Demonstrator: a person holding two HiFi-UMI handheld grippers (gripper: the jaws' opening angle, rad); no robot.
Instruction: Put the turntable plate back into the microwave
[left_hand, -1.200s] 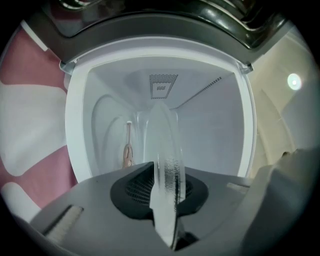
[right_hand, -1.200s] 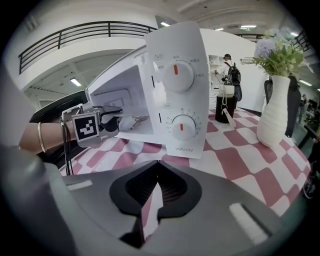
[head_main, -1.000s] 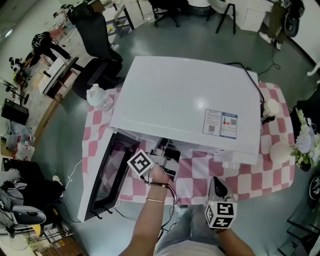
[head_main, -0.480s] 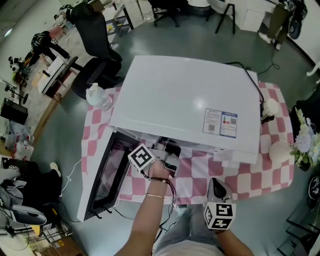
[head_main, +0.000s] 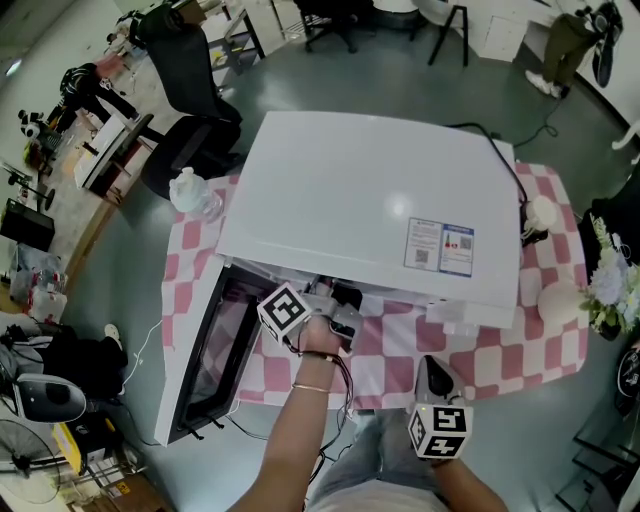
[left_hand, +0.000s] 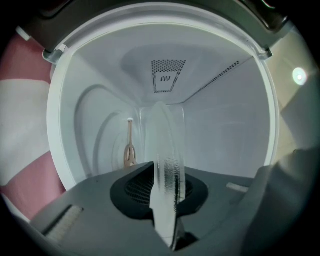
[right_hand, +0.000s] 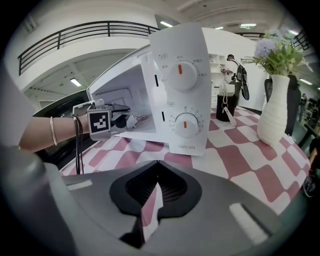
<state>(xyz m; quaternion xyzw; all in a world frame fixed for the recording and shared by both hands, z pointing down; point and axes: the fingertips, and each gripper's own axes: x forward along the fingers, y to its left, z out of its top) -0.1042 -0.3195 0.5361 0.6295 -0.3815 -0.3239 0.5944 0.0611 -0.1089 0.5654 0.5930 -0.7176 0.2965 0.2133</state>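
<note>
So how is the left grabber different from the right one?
The left gripper is clamped on the glass turntable plate; the right gripper is shut on nothing. The left gripper reaches inside the microwave; the right gripper hangs outside, over the checked cloth. Both have dark jaws.

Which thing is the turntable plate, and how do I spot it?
Find the big white microwave on the pink-checked cloth, door open. At the mouth of its cavity, the left gripper is shut on the turntable plate, held edge-on. It is the only clear glass disc there, unlike the white walls behind it.
</note>
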